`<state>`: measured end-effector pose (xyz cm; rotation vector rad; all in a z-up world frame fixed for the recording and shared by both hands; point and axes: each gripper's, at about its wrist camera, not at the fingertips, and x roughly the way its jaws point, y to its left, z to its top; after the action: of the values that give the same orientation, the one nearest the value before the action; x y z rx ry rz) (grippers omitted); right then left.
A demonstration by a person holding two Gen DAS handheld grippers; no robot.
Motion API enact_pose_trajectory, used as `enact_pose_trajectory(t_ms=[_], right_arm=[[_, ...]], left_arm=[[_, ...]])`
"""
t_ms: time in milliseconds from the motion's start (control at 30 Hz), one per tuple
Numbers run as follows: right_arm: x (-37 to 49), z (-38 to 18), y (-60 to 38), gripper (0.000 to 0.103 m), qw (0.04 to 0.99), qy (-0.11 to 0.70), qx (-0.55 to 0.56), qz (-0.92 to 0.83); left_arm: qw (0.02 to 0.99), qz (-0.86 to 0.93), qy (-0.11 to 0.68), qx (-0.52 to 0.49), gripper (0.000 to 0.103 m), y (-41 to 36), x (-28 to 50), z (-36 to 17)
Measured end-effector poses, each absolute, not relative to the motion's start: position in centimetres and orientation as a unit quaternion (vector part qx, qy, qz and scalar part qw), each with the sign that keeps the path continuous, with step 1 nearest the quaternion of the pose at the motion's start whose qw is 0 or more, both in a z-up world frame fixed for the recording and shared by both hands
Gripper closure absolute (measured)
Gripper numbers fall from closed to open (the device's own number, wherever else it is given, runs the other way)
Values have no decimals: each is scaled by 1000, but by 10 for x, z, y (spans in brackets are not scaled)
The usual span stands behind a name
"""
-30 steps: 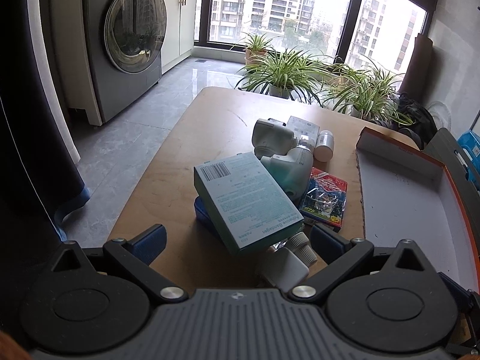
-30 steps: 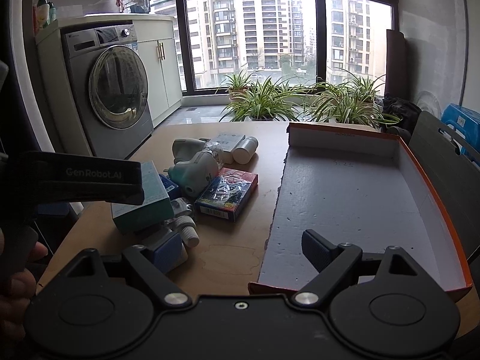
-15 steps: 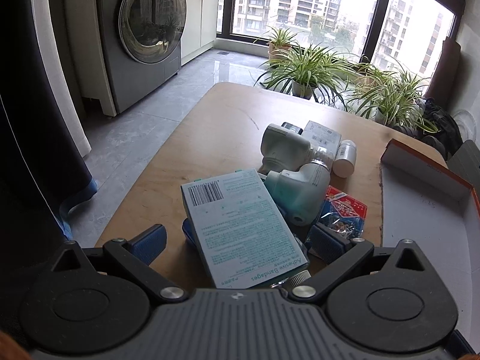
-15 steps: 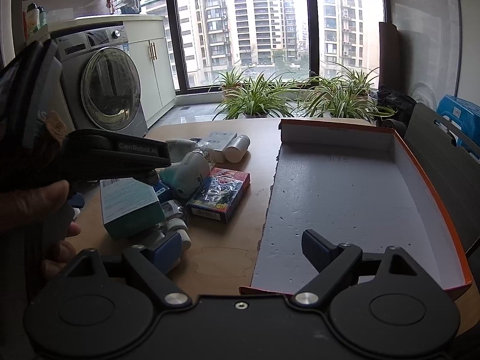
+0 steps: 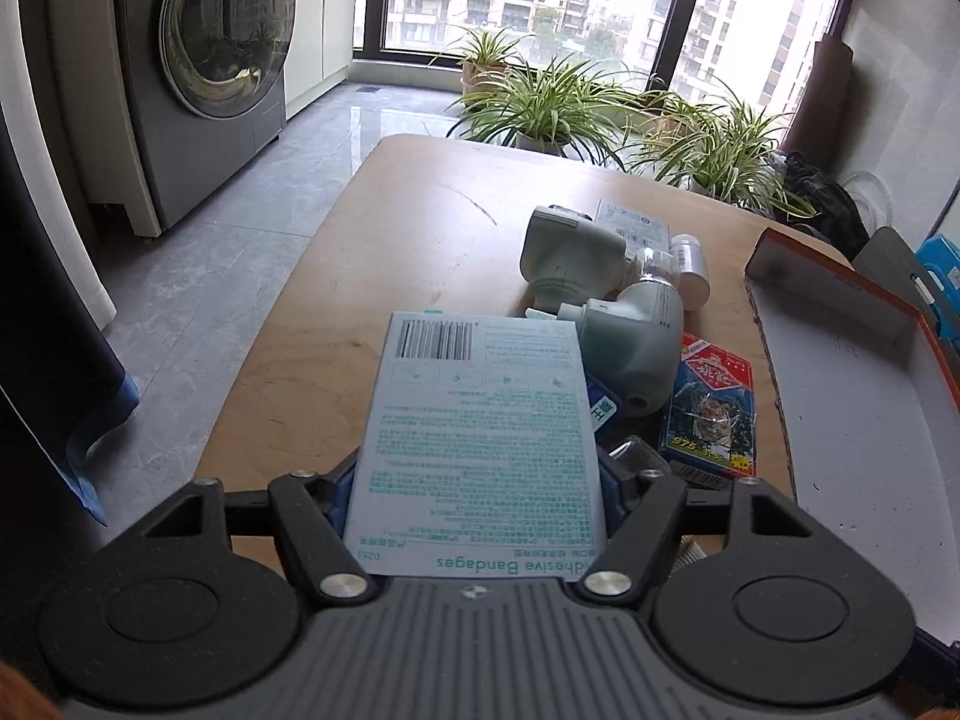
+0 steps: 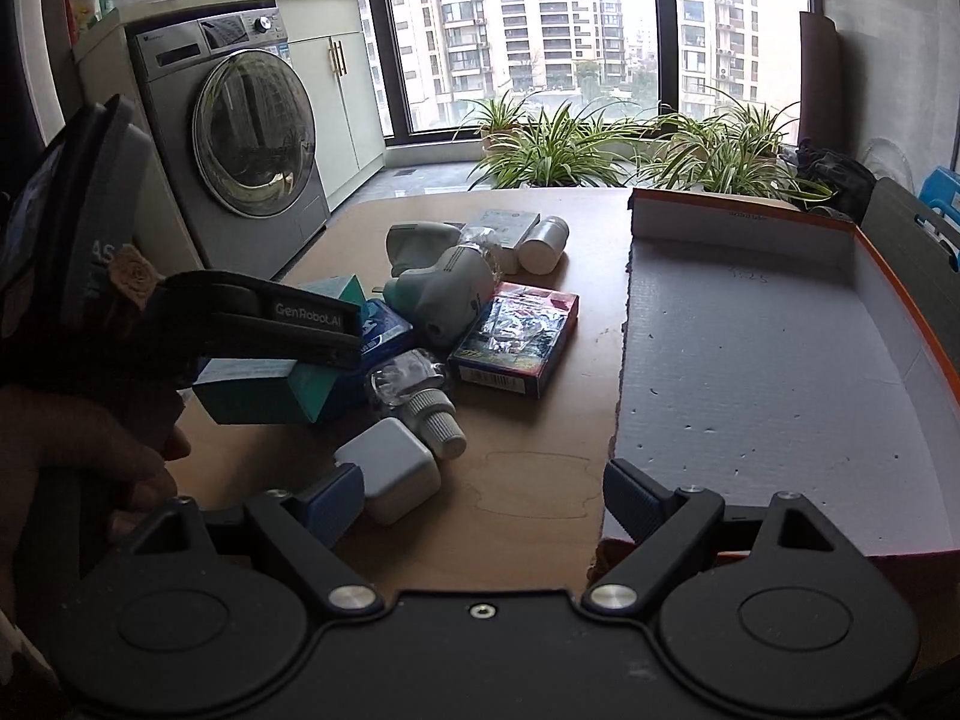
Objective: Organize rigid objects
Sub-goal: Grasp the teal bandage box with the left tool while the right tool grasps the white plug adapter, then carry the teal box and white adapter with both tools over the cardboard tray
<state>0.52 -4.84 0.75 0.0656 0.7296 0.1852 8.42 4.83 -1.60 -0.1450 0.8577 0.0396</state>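
The bandage box [image 5: 474,450] is sitting between the left gripper [image 5: 474,495] jaws, which have just been closing and are now pressing on its two sides; it is lying over the pile on the wooden table [image 5: 420,228], beside the grey-green device [image 5: 636,348] and the card pack [image 5: 711,414]. In the right wrist view, the right gripper [image 6: 480,501] is hanging spread wide and empty, between the white adapter [image 6: 390,477] and the orange-rimmed tray [image 6: 780,360].
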Motion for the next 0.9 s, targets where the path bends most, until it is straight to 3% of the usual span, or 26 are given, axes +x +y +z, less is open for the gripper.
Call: enact_pose_trajectory(t_ms=[300,400,500,533,900], right_arm=[[36,-16,-12,2,913,394,31,97],[42,-25,0,16,914,393,2,97],[43,-27,2,38,915,390,-16,99],[41,-26,2,39,916,390,-21,97],[15,4,-52,39,929,359,-1,89]], left_arm=[[917,4,387,-93,31,70,60,-7],[916,5,388,-99,31,75,60,-10],[916,2,387,-101,31,79,55,-12],[916,0,387,-101,31,79,54,-12],[921,-32,375,-105,31,59,43,-6]])
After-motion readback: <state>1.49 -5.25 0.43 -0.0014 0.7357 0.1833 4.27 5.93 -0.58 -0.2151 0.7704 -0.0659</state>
